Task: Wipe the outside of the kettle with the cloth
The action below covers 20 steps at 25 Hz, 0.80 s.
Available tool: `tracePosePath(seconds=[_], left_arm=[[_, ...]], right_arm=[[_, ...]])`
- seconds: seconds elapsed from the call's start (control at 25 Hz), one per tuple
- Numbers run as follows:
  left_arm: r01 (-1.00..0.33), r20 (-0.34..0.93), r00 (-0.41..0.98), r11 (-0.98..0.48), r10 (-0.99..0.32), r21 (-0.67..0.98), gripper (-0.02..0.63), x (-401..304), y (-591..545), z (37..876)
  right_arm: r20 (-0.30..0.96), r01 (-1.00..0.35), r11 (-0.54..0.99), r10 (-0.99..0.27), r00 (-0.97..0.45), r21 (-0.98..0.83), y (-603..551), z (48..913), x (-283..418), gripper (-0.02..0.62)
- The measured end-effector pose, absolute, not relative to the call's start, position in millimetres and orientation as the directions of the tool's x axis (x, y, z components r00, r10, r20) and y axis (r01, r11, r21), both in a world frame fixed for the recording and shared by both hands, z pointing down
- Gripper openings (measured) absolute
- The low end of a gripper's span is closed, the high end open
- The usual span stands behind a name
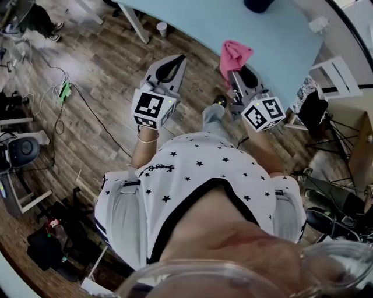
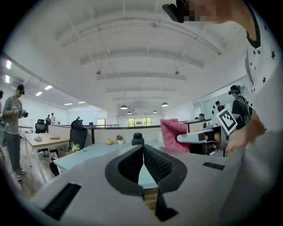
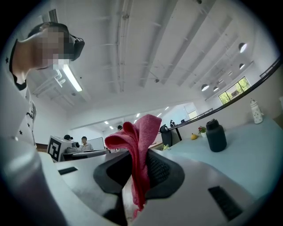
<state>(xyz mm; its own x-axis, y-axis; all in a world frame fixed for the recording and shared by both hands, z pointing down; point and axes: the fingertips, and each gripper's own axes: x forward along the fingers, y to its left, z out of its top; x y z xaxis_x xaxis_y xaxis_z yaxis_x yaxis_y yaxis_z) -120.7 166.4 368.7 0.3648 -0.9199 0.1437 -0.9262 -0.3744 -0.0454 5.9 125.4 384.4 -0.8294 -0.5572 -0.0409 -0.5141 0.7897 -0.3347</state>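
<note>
A dark kettle stands on the light blue table, out ahead of both grippers; it also shows small in the left gripper view and at the top edge of the head view. My right gripper is shut on a pink cloth, which sticks up from between its jaws. From above, the cloth hangs over the table's near edge. My left gripper is shut with nothing in it, held over the floor to the left of the right gripper.
A white bottle, a small plant and a yellow item stand far back on the table. Cables and a power strip lie on the wood floor at left. A white shelf is at right. A person stands by other desks.
</note>
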Motion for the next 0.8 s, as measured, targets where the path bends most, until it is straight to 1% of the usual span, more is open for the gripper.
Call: tracePosePath(seconds=[0.16, 0.36, 0.8], left_arm=[[-0.918, 0.148, 0.379, -0.391, -0.913, -0.060, 0.029, -105.7, 116.0, 372.1], [-0.904, 0.183, 0.404, -0.421, -0.897, -0.069, 0.029, -81.5, 60.2, 379.1], [-0.899, 0.171, 0.419, -0.434, -0.892, -0.056, 0.029, -47.9, -44.5, 376.3]], right_arm=[[-0.067, -0.523, 0.767, -0.584, -0.809, -0.373, 71.3, 390.9, 24.4, 0.069], [-0.070, -0.533, 0.745, -0.605, -0.793, -0.402, 14.3, 395.1, 48.0, 0.069], [-0.021, -0.558, 0.725, -0.617, -0.787, -0.403, -81.3, 402.6, 93.3, 0.069]])
